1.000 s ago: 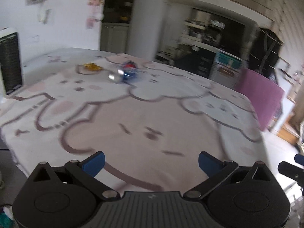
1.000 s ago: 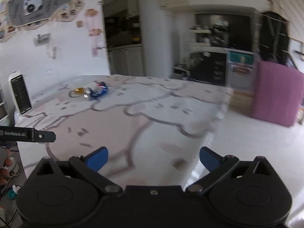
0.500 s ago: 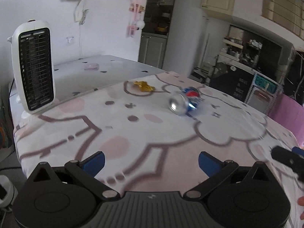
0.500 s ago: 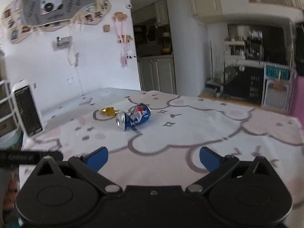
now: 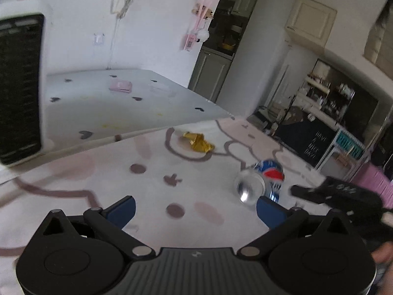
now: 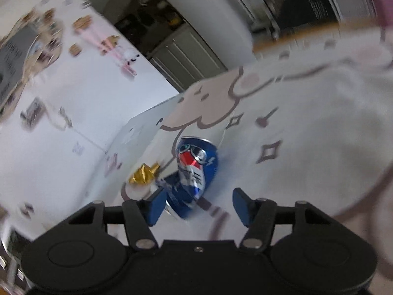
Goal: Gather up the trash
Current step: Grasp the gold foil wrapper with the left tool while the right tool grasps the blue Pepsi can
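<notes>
Can (image 6: 194,172) lying crushed between the right gripper's (image 6: 196,205) wide fingers.
Left gripper (image 5: 195,209) spread wide, gold wrapper (image 5: 198,142) ahead.

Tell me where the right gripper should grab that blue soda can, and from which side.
Grip the blue can across its dented mid-body. It lies on its side on the tablecloth, silver end toward the cameras, so come down from above with the open right gripper straddling it. The gold wrapper lies near one side; keep that finger clear of it.
</notes>
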`<state>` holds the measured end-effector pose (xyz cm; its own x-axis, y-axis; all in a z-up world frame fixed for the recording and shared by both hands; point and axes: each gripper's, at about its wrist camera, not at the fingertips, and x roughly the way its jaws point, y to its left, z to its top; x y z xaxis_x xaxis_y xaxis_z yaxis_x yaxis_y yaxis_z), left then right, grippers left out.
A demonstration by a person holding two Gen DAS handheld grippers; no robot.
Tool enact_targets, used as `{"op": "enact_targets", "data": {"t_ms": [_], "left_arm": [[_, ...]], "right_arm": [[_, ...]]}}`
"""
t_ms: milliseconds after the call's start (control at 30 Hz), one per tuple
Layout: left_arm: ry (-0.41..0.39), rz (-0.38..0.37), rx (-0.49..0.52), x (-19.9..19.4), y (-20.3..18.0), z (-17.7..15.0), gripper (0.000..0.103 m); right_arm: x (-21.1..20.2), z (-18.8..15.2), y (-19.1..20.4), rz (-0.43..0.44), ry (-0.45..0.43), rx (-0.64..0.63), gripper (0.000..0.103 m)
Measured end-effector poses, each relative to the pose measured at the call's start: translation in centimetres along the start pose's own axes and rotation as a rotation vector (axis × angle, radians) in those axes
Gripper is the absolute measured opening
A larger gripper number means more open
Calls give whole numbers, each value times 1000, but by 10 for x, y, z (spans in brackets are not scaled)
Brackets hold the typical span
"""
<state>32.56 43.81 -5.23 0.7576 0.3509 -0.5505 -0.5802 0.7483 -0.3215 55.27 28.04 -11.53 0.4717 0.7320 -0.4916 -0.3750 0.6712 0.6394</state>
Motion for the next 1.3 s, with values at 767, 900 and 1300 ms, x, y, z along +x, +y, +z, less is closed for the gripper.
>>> {"op": "enact_targets", "data": {"t_ms": [767,900,1300], "left_arm": [[-28,165,145,186,-29,60,82],[-18,188,112,199,-30,60,57],[1,71,194,165,-58,40,9]], "right_arm": [[-82,7,-62,142,99,-16,11],[-110,-2,-84,134,129,-13,11],[-152,-27,-121,108,194,34,11]]}}
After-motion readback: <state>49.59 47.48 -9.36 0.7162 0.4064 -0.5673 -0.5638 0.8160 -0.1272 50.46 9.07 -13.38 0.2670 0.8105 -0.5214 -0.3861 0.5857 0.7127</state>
